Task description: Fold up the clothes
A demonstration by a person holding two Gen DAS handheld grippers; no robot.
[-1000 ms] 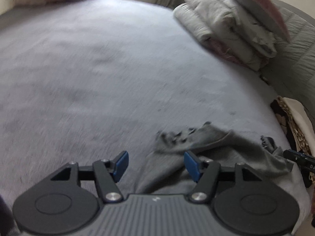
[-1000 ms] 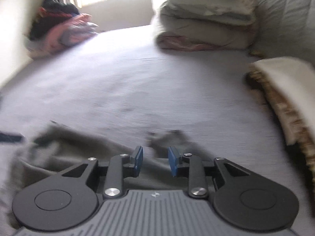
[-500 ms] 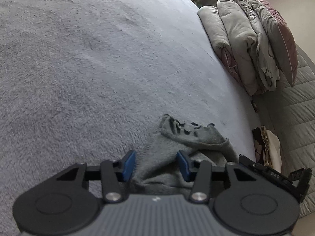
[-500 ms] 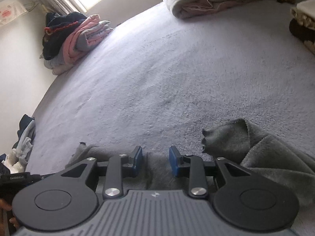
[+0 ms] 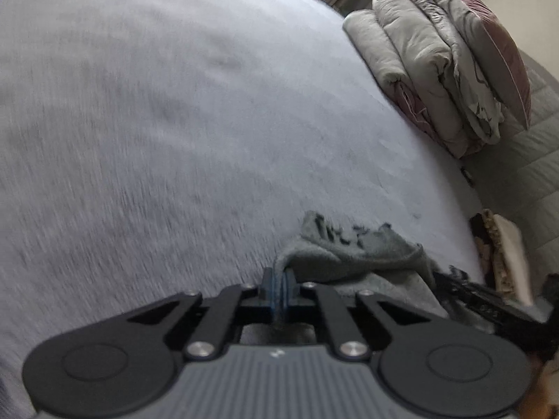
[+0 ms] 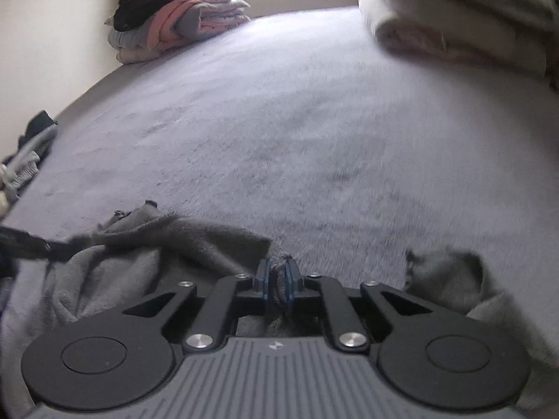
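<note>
The grey garment (image 5: 353, 258) looks soft and floppy; left gripper (image 5: 278, 291) and right gripper (image 6: 277, 284) each pinch its edge at 6 o'clock on the bed (image 6: 297, 132).

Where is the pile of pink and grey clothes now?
In the right wrist view, the pile of clothes sits at the top left, on the far corner of the bed, against the wall.

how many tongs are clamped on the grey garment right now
2. The left tongs are shut on one edge of the grey garment; the right tongs are shut on another edge. Both pinch a thin fold of fabric.
</note>
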